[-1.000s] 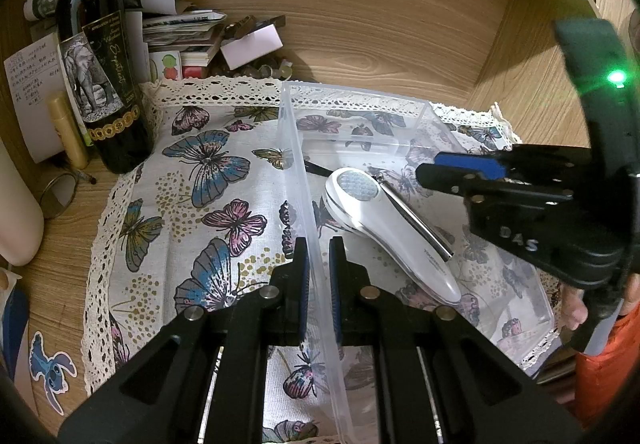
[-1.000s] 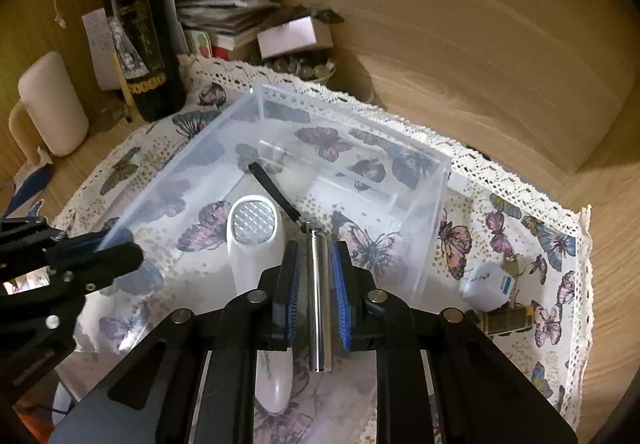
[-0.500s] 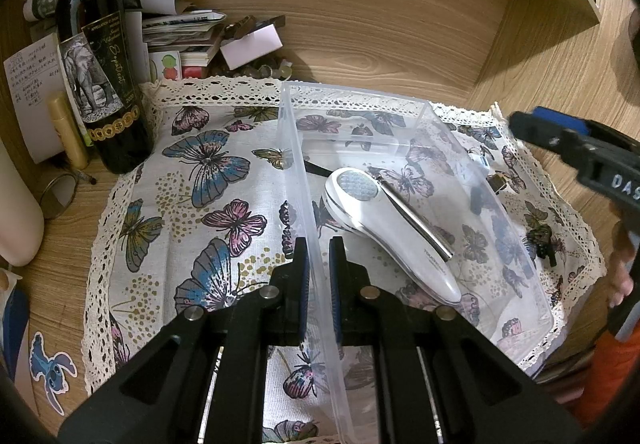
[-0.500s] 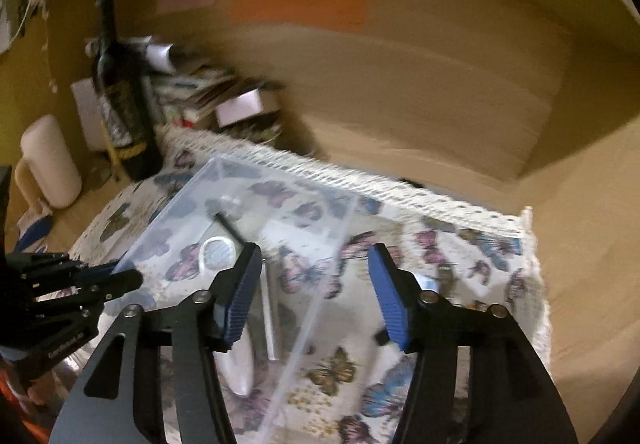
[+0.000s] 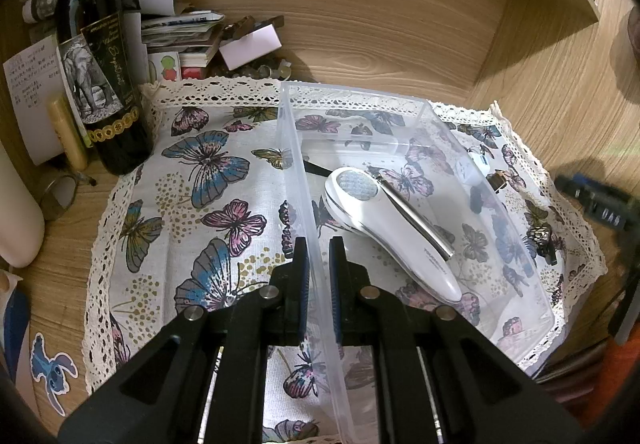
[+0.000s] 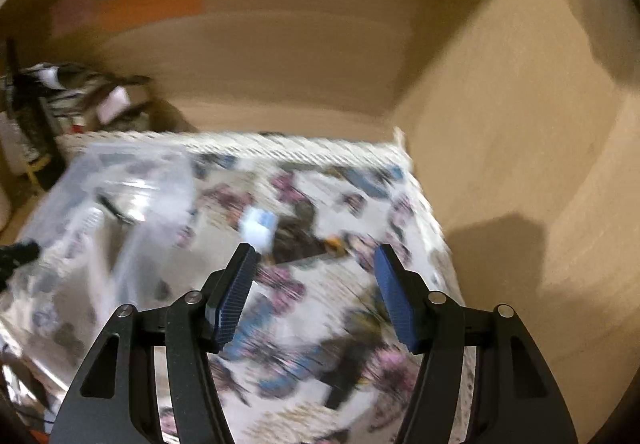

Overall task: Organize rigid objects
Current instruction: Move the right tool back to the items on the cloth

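My left gripper (image 5: 318,264) is shut on the left wall of a clear plastic box (image 5: 298,164) that stands on a butterfly cloth. Inside the box lie a white handheld device (image 5: 392,232) and a silver metal tool (image 5: 416,218) against it. My right gripper (image 6: 314,284) is open and empty, above the cloth to the right of the box (image 6: 120,196). Ahead of it lie a small white and blue object (image 6: 260,228) and small dark objects (image 6: 296,240), all blurred. These show beyond the box in the left view: the white one (image 5: 470,168), a dark one (image 5: 542,242).
A dark wine bottle (image 5: 100,76) stands at the back left with papers and boxes (image 5: 180,32) beside it. A cream mug (image 5: 18,220) is at the far left. Wooden walls (image 6: 520,124) enclose the back and right. The lace cloth edge (image 5: 588,256) runs along the right.
My right gripper let go of the silver tool inside the box, opened, and swung out to the right over the cloth. My left gripper has kept its hold on the box wall.
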A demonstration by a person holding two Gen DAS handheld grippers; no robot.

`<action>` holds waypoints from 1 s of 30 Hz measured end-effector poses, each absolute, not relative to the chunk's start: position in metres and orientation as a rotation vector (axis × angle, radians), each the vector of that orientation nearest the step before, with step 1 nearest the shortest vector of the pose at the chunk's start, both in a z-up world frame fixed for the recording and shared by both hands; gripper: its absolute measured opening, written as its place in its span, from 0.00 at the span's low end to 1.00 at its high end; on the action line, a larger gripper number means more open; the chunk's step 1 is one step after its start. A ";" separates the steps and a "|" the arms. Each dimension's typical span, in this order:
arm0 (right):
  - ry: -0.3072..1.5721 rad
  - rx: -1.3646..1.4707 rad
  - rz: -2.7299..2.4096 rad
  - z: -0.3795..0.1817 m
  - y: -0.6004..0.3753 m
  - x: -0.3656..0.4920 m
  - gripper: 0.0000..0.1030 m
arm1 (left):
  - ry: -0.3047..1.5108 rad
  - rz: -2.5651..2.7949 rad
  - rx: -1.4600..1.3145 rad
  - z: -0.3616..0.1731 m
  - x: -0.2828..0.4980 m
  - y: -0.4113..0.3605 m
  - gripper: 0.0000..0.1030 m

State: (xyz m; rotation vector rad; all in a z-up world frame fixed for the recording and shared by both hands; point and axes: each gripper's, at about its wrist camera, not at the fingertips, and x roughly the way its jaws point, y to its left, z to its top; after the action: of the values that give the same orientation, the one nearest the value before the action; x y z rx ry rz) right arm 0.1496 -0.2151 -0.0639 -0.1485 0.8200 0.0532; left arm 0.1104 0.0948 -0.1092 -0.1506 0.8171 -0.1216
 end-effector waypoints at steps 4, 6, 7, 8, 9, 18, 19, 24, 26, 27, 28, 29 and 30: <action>0.892 -0.102 0.014 -0.092 -0.236 0.145 0.56 | 0.818 -0.123 -0.156 -0.109 0.110 0.095 0.09; 0.918 -0.081 0.009 -0.101 -0.242 0.142 0.56 | 0.819 -0.124 -0.166 -0.109 0.110 0.096 0.09; 0.931 -0.065 0.009 -0.106 -0.245 0.140 0.56 | 0.819 -0.124 -0.167 -0.109 0.110 0.096 0.09; 0.940 -0.056 0.009 -0.110 -0.247 0.139 0.56 | 0.819 -0.124 -0.164 -0.109 0.110 0.096 0.09; 0.952 -0.049 0.011 -0.114 -0.248 0.138 0.56 | 0.818 -0.123 -0.159 -0.109 0.110 0.096 0.09; 1.003 -0.031 0.031 -0.135 -0.250 0.125 0.50 | 0.818 -0.123 -0.154 -0.109 0.111 0.096 0.09; 1.013 -0.036 0.033 -0.137 -0.250 0.124 0.45 | 0.818 -0.123 -0.153 -0.108 0.111 0.097 0.09; 1.007 -0.031 0.033 -0.137 -0.253 0.119 0.21 | 0.819 -0.122 -0.156 -0.109 0.111 0.096 0.09; 0.998 -0.031 0.024 -0.135 -0.255 0.115 0.21 | 0.819 -0.122 -0.155 -0.109 0.111 0.096 0.09; 0.995 -0.033 0.021 -0.134 -0.255 0.116 0.21 | 0.819 -0.122 -0.155 -0.109 0.111 0.096 0.09; 0.988 -0.031 0.017 -0.132 -0.256 0.115 0.21 | 0.819 -0.122 -0.154 -0.109 0.111 0.096 0.09; 0.983 -0.031 0.014 -0.130 -0.257 0.115 0.21 | 0.819 -0.122 -0.154 -0.109 0.111 0.096 0.09; 0.974 -0.031 0.011 -0.127 -0.258 0.113 0.21 | 0.819 -0.122 -0.153 -0.109 0.111 0.096 0.09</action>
State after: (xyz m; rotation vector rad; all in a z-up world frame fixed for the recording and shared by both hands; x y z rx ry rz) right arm 0.1131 -0.2575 -0.1266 -0.0310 0.9743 0.0114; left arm 0.1110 0.0963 -0.1086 -0.1534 0.8188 -0.1224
